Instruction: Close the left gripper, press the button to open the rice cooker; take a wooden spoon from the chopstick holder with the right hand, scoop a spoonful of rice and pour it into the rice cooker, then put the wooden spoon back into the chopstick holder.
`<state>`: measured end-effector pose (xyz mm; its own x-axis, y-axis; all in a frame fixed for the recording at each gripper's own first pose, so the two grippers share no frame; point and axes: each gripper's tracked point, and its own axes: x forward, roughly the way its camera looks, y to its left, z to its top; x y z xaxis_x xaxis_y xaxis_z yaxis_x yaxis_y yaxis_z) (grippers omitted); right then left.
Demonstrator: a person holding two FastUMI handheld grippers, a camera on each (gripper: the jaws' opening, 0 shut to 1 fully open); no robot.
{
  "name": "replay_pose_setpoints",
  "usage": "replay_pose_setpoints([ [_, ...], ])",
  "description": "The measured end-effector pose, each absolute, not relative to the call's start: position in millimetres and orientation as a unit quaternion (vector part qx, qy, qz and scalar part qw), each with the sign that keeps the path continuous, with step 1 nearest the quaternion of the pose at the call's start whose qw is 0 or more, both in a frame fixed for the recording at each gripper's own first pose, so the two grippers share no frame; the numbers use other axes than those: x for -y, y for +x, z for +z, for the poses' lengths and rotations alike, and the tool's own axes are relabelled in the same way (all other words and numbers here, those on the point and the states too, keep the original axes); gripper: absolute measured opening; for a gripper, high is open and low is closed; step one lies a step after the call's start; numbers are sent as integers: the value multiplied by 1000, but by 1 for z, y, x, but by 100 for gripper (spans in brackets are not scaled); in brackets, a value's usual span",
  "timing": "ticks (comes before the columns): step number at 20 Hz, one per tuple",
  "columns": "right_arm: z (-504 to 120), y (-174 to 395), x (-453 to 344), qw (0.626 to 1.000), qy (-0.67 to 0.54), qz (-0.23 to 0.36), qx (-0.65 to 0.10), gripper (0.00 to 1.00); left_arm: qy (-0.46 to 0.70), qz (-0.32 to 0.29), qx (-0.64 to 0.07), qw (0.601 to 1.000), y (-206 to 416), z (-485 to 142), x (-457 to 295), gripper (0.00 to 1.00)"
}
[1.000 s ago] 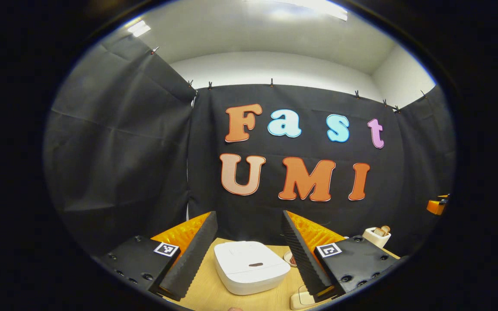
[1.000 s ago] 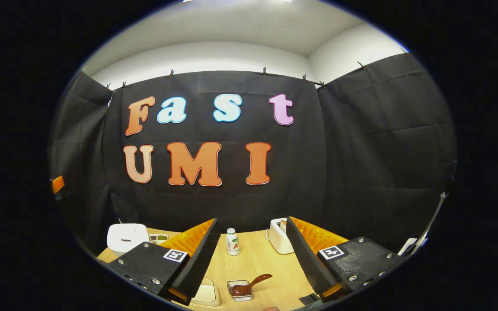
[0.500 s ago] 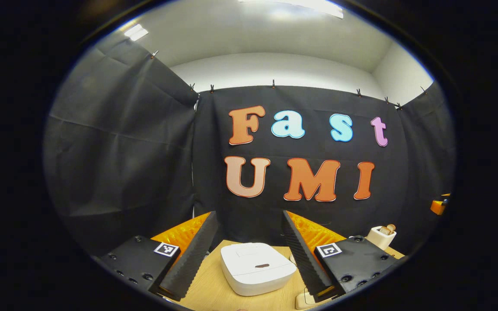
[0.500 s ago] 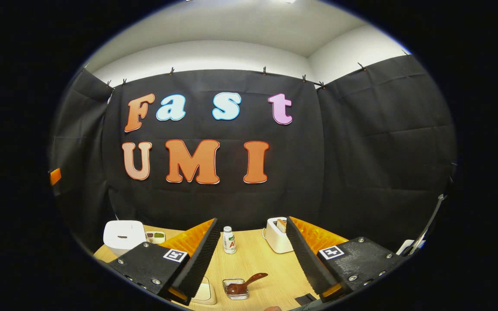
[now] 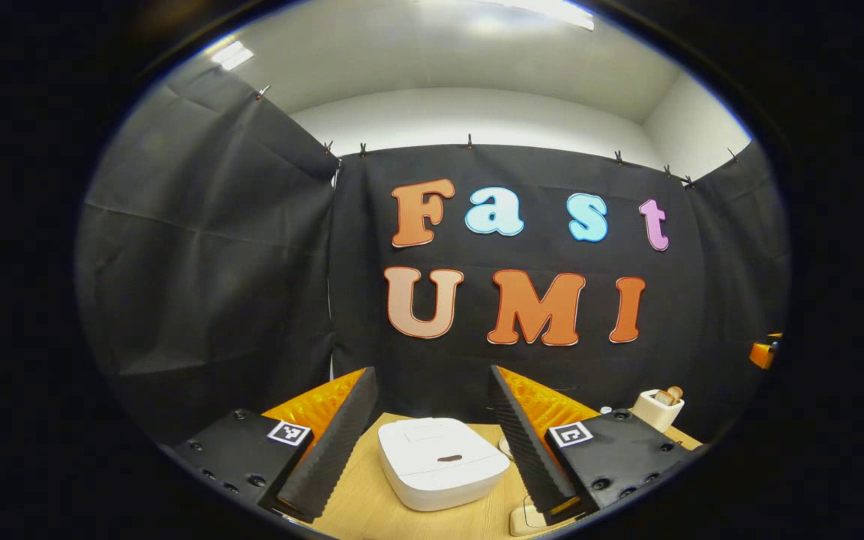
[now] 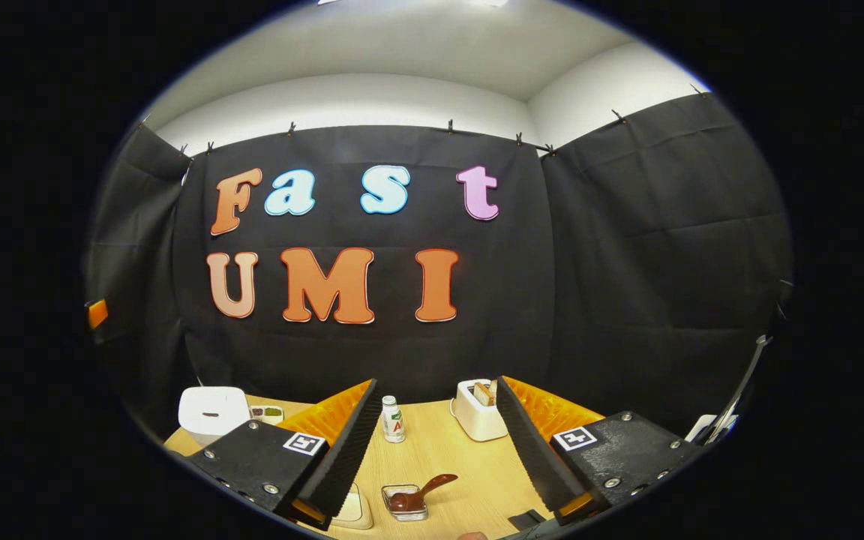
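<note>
Both grippers' jaws open: left gripper (image 5: pixel 432 450) frames closed rice cooker (image 5: pixel 442 463); right gripper (image 6: pixel 438 442) frames wooden spoon (image 6: pixel 418 496).

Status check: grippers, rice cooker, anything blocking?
Left gripper open, above table. Right gripper open, empty. Rice cooker lid shut, button unpressed. Wooden spoon rests in small clear dish. Nothing blocking.

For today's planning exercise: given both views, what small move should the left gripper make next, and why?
Probably close the left gripper: its fingers stand wide apart, the white rice cooker sits between them on the wooden table with lid down, and the task calls for shut fingers before pressing the button.
</note>
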<state>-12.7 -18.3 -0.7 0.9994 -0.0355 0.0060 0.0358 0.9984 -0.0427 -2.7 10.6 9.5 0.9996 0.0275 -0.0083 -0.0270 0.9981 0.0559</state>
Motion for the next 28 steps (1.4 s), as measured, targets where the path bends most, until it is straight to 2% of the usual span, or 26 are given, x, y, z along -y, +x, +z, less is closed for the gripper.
replay_pose_setpoints([
  [1, -2, -12, 19, 1000, -22, -20, 1, 95, 29, 12, -7, 999, -1, 7, -11, 96],
  [6, -6, -15, 13, 1000, -27, -16, -2, 95, 38, 13, -17, 999, 6, -4, -11, 46],
  [8, -8, -15, 11, 999, -31, -16, -3, 95, 36, 27, -9, 999, 18, 0, -19, 5],
  [9, -9, -14, 10, 999, -33, -15, -5, 95, 30, 26, -15, 999, 18, -1, -18, 10],
  [11, -13, -15, 6, 999, -36, -13, -9, 95, 25, 8, -15, 1000, 24, -4, -13, 4],
  [17, -19, -14, 0, 999, -42, -10, -16, 95, 22, -13, -48, 999, 58, -30, -14, 5],
  [28, -38, -19, 20, 996, -70, -39, -36, 95, 37, -73, -162, 983, 136, -180, 13, 6],
])
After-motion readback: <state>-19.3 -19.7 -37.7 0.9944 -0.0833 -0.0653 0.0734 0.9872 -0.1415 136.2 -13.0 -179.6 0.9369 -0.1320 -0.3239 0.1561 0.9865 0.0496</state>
